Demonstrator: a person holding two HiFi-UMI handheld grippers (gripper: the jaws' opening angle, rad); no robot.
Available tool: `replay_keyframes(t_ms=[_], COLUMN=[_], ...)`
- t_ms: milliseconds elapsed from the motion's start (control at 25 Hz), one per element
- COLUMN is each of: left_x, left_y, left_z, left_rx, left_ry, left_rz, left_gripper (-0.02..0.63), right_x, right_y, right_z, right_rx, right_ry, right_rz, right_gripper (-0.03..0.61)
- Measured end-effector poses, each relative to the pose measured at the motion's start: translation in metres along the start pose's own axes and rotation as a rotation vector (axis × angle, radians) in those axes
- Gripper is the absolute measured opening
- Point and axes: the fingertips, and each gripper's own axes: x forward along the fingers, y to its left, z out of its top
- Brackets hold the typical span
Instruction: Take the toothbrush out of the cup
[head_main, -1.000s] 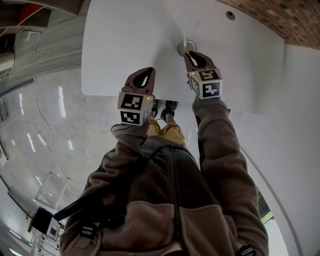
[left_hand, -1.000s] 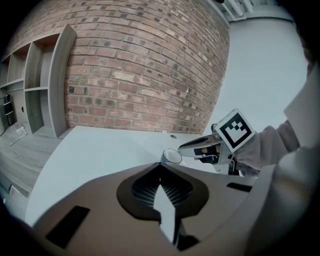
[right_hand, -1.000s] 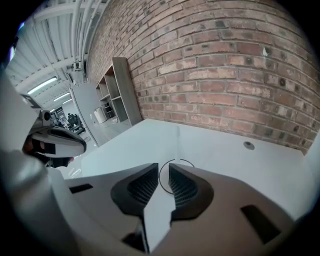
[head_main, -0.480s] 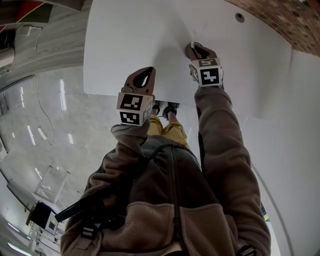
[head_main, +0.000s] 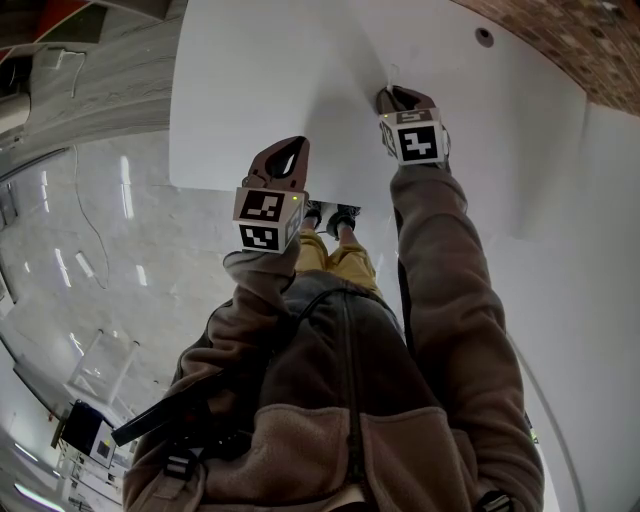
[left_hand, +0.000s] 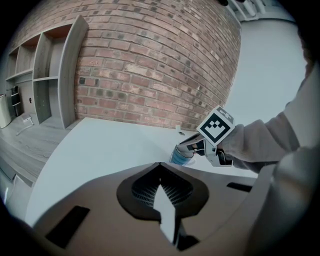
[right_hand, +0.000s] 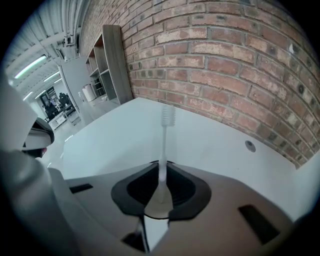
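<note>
Clamping the thin white toothbrush (right_hand: 163, 142) by its handle, the right gripper (right_hand: 160, 164) has its jaws closed tight on the plastic. The bristled head stands upright above the jaw tips, towards the brick wall (right_hand: 240, 65). The handle broadens into a flat paddle inside the jaws' hollow, and its lower end is hidden. In the left gripper view this gripper sits right over the mouth of the cup (left_hand: 179, 156), a small, round, bluish, translucent tumbler. Whether the brush is clear of the cup cannot be told. The cup stands on the smooth white counter (head_main: 260, 80), well in from the near edge, towards the far right corner, where a round grommet hole (head_main: 484, 36) shows. The left gripper (head_main: 288, 150) hovers over the counter's near edge, jaws pressed together with nothing between them.
</note>
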Motion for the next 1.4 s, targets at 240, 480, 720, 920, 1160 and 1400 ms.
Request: replay_keyframes(t_ms=[240, 480, 720, 920, 1160, 1400], left_x=[-0.004, -0.013, -0.028, -0.055, -0.093, -0.134], left_y=[-0.002, -0.012, -0.035, -0.069, -0.107, -0.142], left_z=[0.004, 0.026, 0.074, 0.129, 0.2, 0.25], left_rx=[0.005, 0.029, 0.067, 0.104, 0.171, 0.226], left_ry=[-0.017, -0.06, -0.156, -0.273, -0.425, -0.53], left_rz=[-0.001, -0.012, -0.04, -0.072, -0.082, -0.099], left_gripper=[0.003, 0.003, 0.003, 0.003, 0.003, 0.003], right_x=[-0.012, -0.06, -0.142, -0.223, -0.305, -0.382], right_y=[-0.001, 0.003, 0.014, 0.026, 0.025, 0.02], right_z=[0.002, 0.027, 0.071, 0.1, 0.127, 0.146], right_rx=[0.004, -0.015, -0.017, 0.009, 0.049, 0.051], right_ry=[-0.04, -0.162, -0.344, -0.502, -0.649, -0.78], right_rz=[-0.021, -0.056, -0.102, -0.157, -0.215, -0.27], right_gripper=[0.048, 0.048, 0.048, 0.048, 0.046, 0.046])
